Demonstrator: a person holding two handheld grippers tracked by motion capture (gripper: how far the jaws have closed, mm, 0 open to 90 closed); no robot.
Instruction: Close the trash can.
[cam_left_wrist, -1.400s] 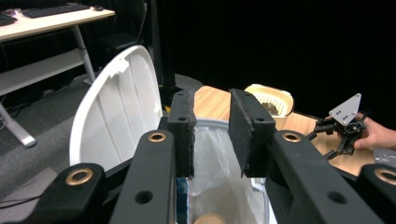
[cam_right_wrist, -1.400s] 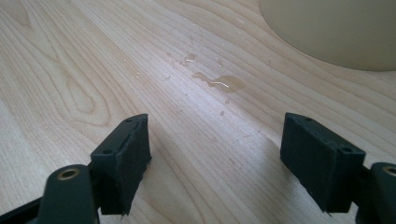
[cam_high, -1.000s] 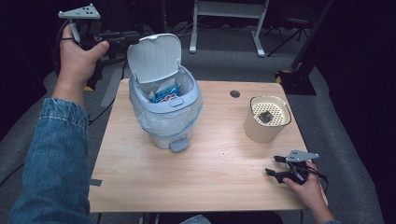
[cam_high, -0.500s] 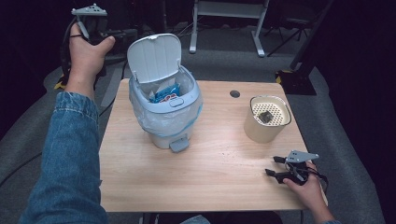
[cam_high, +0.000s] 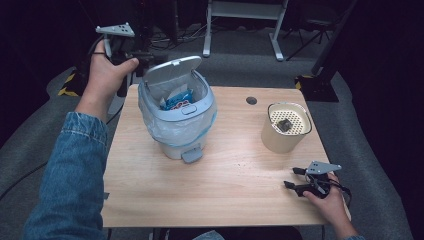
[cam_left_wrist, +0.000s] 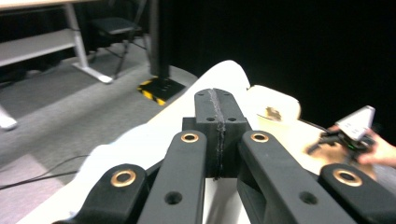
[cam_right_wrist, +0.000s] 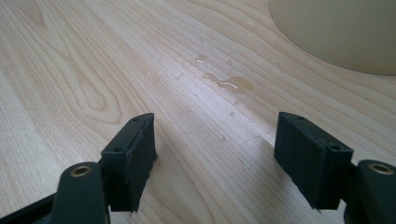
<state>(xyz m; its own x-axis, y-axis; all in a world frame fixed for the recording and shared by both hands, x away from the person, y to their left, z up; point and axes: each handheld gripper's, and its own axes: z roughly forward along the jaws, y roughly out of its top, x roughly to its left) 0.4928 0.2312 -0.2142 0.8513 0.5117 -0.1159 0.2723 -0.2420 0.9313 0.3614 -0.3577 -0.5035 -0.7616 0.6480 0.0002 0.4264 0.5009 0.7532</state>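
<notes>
My table (cam_high: 150, 190) carries one pedal bin (cam_high: 177, 117) at its left half, lined with one plastic bag, lid (cam_high: 172, 69) tilted partway up; inside I count one blue snack packet (cam_high: 176, 100) lying near the top. One cream cylinder (cam_high: 285, 132) with a perforated top stands well apart at the right, one small dark scrap (cam_high: 283, 125) resting on it. Left gripper (cam_high: 135, 56) is raised behind the bin, just beside the lid's rear edge; its jaws are pressed flat together with nothing between them. Right gripper (cam_high: 292, 179) rests low at the near right corner of the table, jaws spread wide and empty, pointing toward the cylinder. A small wet smear (cam_right_wrist: 229, 84) lies on the wood ahead of it. Judgement: packet is already binned; lid remains to be brought fully down, and the scrap on the cylinder looks undisposed.
</notes>
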